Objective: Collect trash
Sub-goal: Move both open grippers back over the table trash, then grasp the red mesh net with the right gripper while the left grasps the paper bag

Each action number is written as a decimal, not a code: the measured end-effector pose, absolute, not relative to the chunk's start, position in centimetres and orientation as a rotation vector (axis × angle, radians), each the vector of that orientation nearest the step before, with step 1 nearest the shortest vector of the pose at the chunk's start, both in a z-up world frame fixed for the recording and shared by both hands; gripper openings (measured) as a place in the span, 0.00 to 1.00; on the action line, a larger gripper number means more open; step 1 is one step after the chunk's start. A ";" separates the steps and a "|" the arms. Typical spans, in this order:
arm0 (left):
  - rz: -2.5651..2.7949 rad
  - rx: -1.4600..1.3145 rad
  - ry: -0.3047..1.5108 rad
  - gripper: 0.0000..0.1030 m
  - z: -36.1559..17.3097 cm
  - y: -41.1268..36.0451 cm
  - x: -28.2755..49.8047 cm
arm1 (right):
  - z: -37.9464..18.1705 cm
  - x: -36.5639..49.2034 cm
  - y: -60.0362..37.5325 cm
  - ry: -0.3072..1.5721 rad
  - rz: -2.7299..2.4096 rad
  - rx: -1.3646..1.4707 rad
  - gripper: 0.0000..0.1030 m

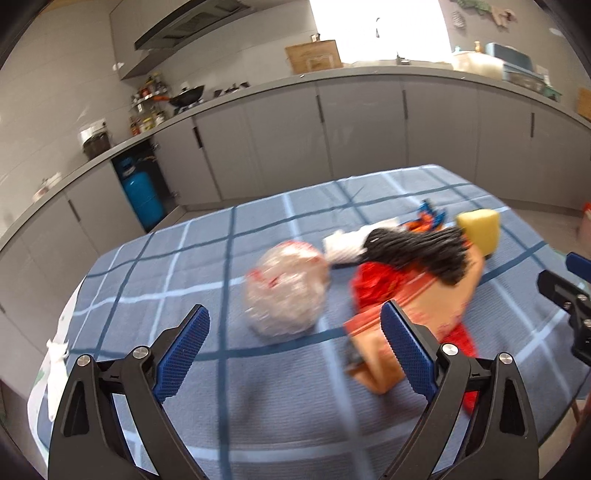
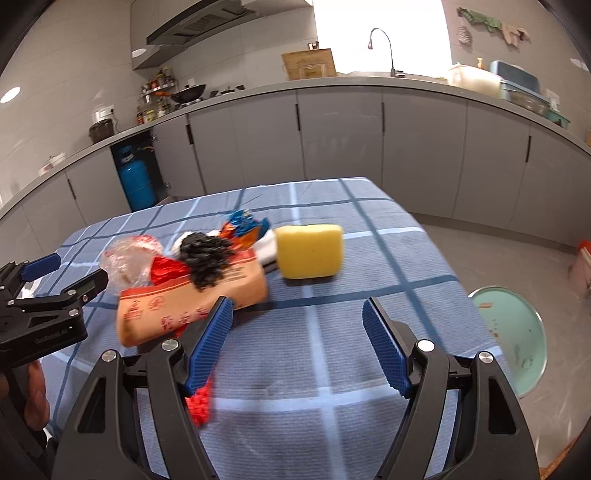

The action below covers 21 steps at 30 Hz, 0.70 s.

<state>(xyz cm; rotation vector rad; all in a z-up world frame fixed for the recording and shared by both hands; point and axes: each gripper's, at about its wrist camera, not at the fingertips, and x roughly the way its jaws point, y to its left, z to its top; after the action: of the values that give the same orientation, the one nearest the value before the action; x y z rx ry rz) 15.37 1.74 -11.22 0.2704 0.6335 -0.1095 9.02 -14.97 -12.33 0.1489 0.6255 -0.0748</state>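
Blown-out window (image 2: pixel 380 33) backlight, motion-blurred tabletop clutter, fisheye-curved edges, dark corners

A table with a blue checked cloth (image 2: pixel 332 369) holds a yellow sponge block (image 2: pixel 309 251), an orange paper bag (image 2: pixel 177 306), a crumpled clear plastic bag (image 1: pixel 286 291) and a black stringy bundle (image 2: pixel 207 254).

A crumpled clear plastic bag (image 1: pixel 286 291), an orange paper bag (image 2: pixel 192 299) lying flat, a black mop head (image 2: pixel 207 258) on it, and a yellow sponge (image 2: pixel 309 251) are lying together on the checked tablecloth (image 2: pixel 332 350).
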 end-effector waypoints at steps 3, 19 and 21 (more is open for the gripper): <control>-0.052 0.254 0.673 0.90 -12.2 3.9 16.1 | -12.8 9.3 -13.2 0.641 -0.036 0.132 0.71; -0.138 0.228 0.677 0.90 -12.8 2.6 14.9 | -16.5 10.3 -9.7 0.776 0.087 0.075 0.56; -0.164 0.244 0.663 0.90 -12.8 1.6 15.0 | -16.8 10.2 -9.8 0.798 0.111 0.082 0.44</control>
<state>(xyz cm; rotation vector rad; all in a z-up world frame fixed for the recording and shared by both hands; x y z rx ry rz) 15.03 1.59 -12.82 0.2437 0.6634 -0.1637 10.15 -9.82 -16.84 0.0818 0.7977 0.1109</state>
